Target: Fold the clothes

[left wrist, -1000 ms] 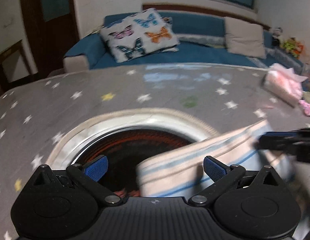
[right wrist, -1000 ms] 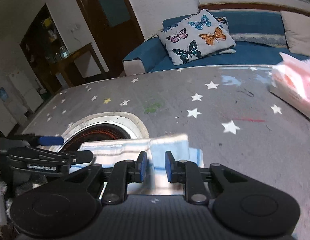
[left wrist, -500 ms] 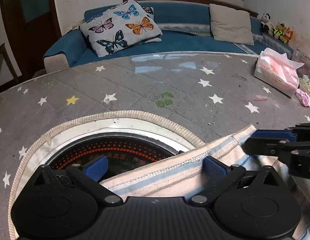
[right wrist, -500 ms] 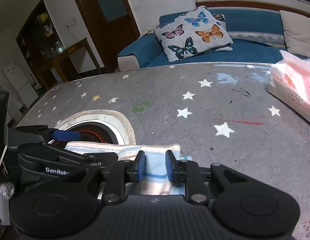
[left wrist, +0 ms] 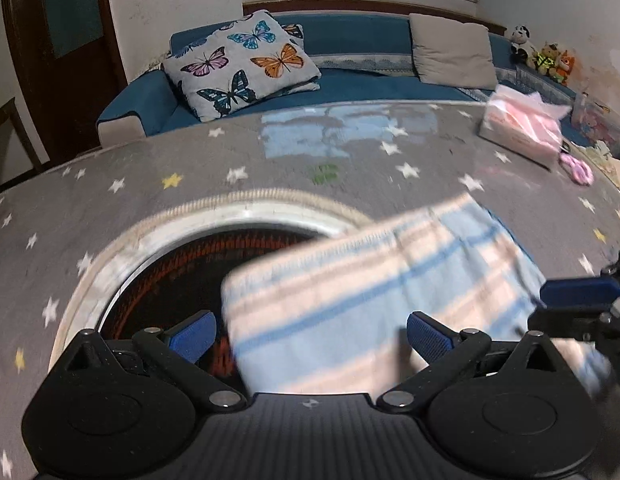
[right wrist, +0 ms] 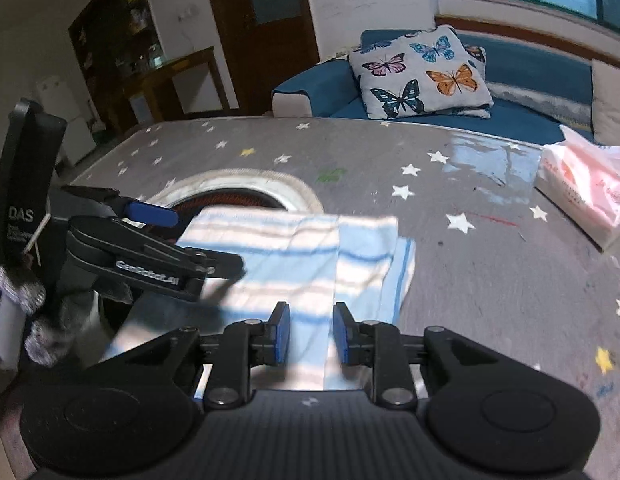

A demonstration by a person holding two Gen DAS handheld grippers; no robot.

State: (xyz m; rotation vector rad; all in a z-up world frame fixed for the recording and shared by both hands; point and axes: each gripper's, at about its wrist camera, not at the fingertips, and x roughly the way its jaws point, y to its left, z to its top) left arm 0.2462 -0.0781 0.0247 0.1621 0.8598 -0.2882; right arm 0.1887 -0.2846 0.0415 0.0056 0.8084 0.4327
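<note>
Lying on counter: striped cloth (right wrist: 310, 264), folded, light blue and white, blurred in the left wrist view (left wrist: 374, 300).
Cloth position: partly over the round opening (left wrist: 214, 248) in the star-print counter (right wrist: 490, 280), its right edge on the grey cover.
Left gripper (left wrist: 308, 338): fingers spread wide, one on each side of the cloth's near edge; contact cannot be told.
Right gripper (right wrist: 308, 340): fingers (right wrist: 280, 334) parted by a narrow gap with the cloth between them; not pressed onto it.
Background items: tissue pack (right wrist: 586, 188) at the counter's far right; butterfly pillow (left wrist: 238, 64) on the blue sofa (left wrist: 362, 40).
</note>
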